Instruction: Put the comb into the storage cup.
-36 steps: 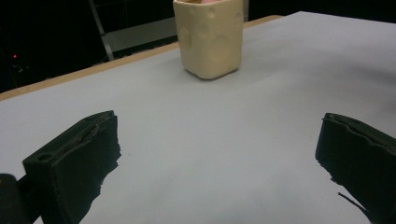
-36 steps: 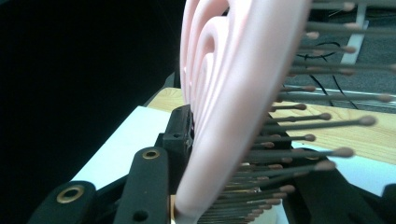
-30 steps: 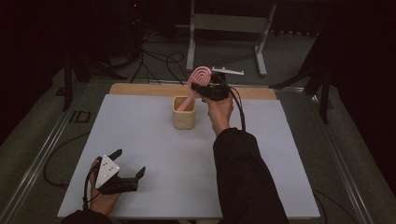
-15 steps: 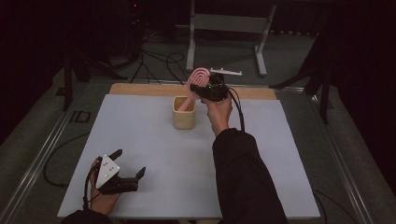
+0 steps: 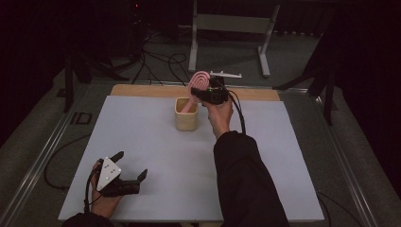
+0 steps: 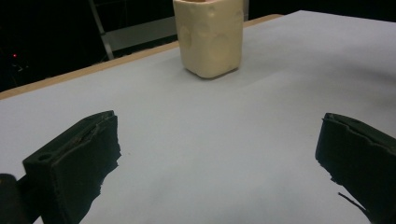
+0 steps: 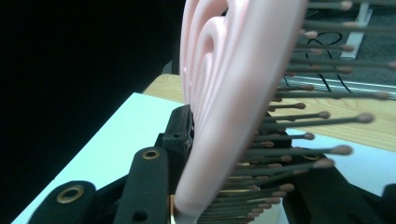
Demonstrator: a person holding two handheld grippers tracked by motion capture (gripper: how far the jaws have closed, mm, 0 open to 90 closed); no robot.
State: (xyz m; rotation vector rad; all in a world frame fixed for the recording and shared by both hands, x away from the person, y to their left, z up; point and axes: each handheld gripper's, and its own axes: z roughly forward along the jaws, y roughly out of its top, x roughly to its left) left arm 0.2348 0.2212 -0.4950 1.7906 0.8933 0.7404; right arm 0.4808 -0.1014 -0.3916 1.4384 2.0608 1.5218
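worktop point(image 5: 142, 142): white, carries the cup | cup point(image 5: 186, 113): cream, upright at the far middle, handle end of brush inside it | hairbrush point(image 5: 198, 82): pink, head above cup rim, leaning right | right gripper point(image 5: 204, 93): fingers clamped on brush head; lower straight into cup, release once seated | left gripper point(image 5: 128, 176): fingers apart, idle, well nearer than cup.

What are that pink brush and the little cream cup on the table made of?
The pink hairbrush looks like smooth moulded plastic with a soft sheen; its thin dark bristles end in small rounded tips. The cream cup has a matte, slightly dimpled surface, so it could be ceramic or a soft plastic; the look leaves that open.
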